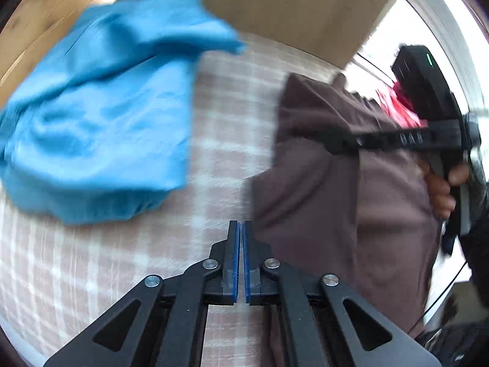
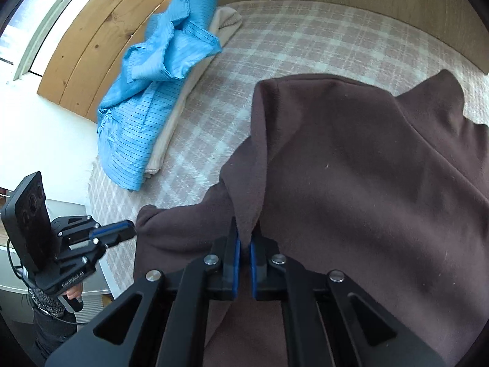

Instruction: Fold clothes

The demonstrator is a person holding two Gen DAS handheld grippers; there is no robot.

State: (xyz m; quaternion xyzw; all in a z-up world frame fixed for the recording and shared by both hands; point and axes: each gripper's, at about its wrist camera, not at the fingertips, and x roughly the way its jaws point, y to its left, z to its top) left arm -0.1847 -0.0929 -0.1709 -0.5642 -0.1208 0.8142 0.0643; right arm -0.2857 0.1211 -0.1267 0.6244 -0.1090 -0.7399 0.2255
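Meanwhile, on the checked bed: one tool grips brown fleece, the other comes up with nothing

Only the right gripper (image 2: 243, 238) has cloth in it. Its blue pads are pinched together on a raised fold of the brown fleece garment (image 2: 351, 165), which climbs out of the jaws in a narrow ridge and then spreads across the right half of the pink-and-white checked bedcover (image 2: 275, 42). Part of the fleece hangs down beneath the tool, towards the near edge of the bed.

The left gripper (image 1: 241, 238) points down at the bare checked cover, just beside the left edge of the same brown garment. Its two blue pads stand pressed flat together and nothing lies between them. From the right wrist view this tool shows at the lower left, off the side of the bed, with its tip close to a corner of the fleece; whether it touches cannot be told. A hand (image 2: 75, 293) holds its handle from below.

Against the wooden headboard (image 2: 91, 49), well apart from the fleece, lies a crumpled blue striped garment (image 2: 152, 91), resting on a folded cream-coloured piece (image 2: 195, 85) that runs along its right side. The left wrist view is smeared with blur, so the blue cloth shows there only as a bright mass
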